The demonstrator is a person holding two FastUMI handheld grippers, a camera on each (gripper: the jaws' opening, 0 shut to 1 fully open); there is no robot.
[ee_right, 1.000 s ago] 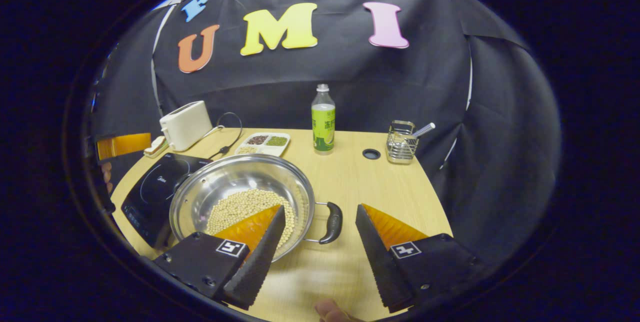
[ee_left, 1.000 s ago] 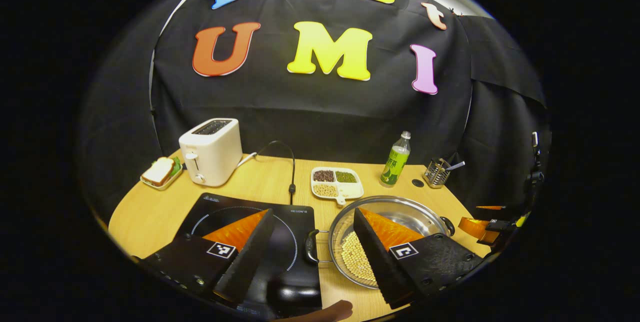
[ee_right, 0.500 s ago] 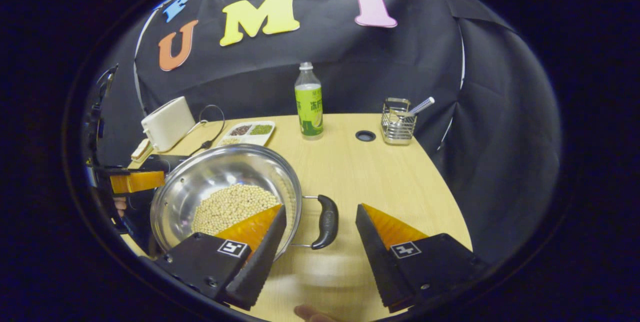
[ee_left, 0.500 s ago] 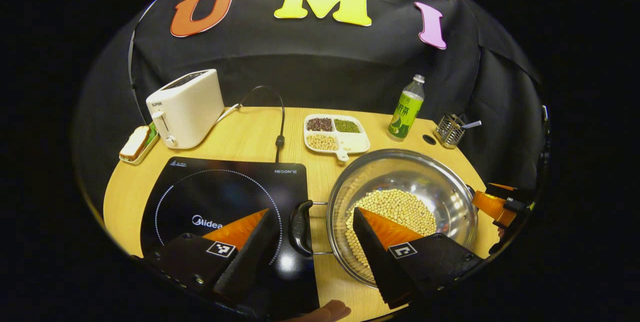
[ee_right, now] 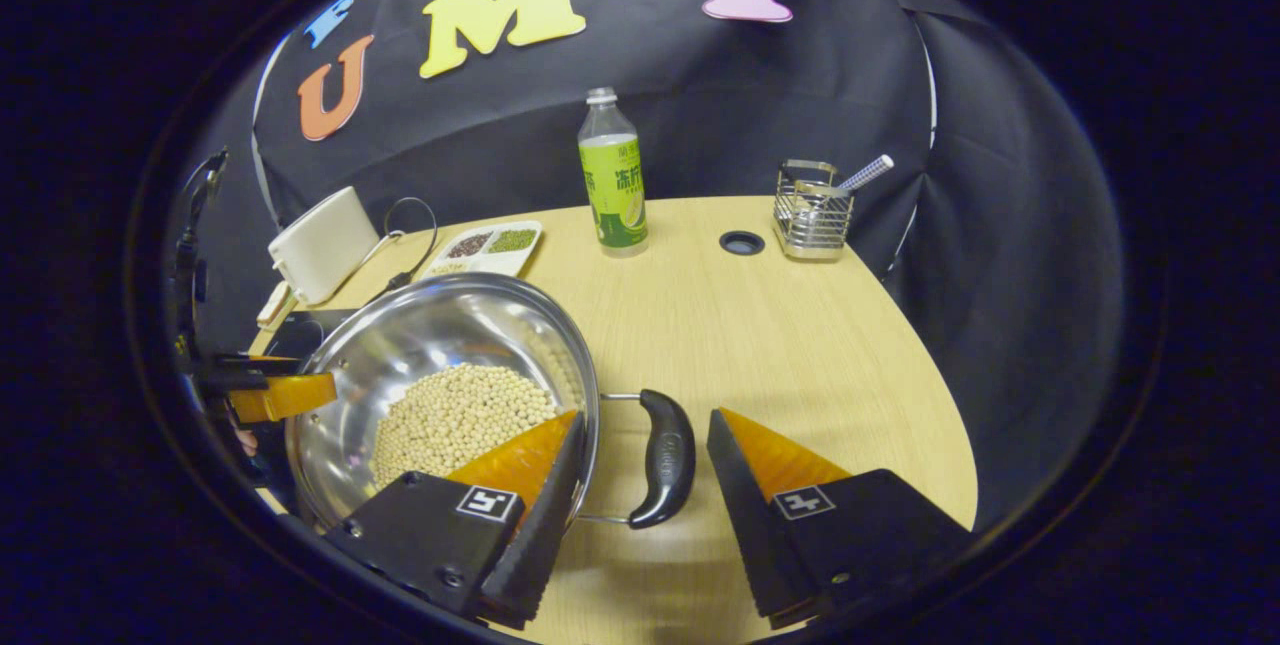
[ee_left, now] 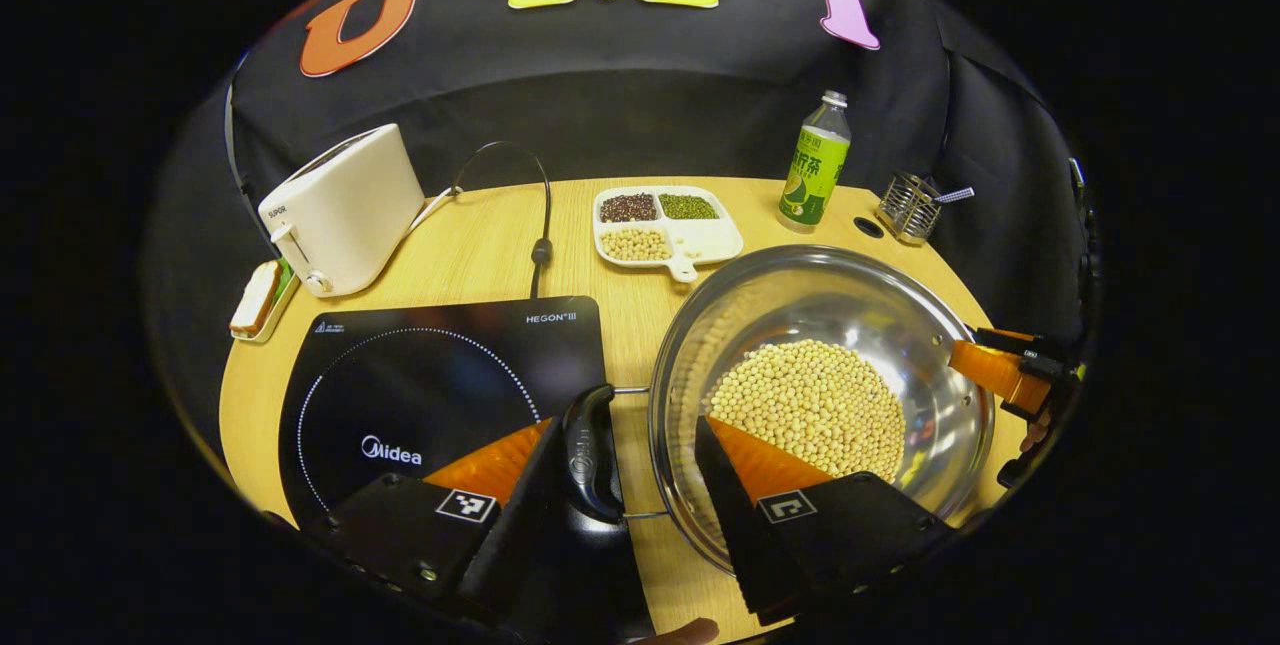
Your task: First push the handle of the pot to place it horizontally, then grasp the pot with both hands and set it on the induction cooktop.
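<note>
The steel pot [ee_left: 850,300] with soybeans [ee_left: 815,405] stands on the wooden table, right of the black induction cooktop [ee_left: 430,375]. Its two black handles lie left and right. My left gripper [ee_left: 625,470] is open, and the pot's left handle [ee_left: 590,440] lies between its fingers, over the cooktop's edge. In the right gripper view the pot [ee_right: 440,330] sits at the left. My right gripper [ee_right: 645,475] is open around the right handle [ee_right: 665,455], its left finger over the rim. Each view also shows the other gripper across the pot, the right gripper [ee_left: 1000,375] and the left gripper [ee_right: 280,395].
At the back of the table stand a white toaster [ee_left: 340,205] with its cable [ee_left: 540,215], a divided dish of beans [ee_left: 665,230], a green bottle [ee_left: 815,165] and a wire holder [ee_left: 910,210]. A sandwich dish [ee_left: 260,290] sits far left. The table edge curves near on the right.
Both grippers have moved forward and down toward the pot. Each handle now lies between a pair of open fingers instead of ahead of them. The pot has not shifted.
</note>
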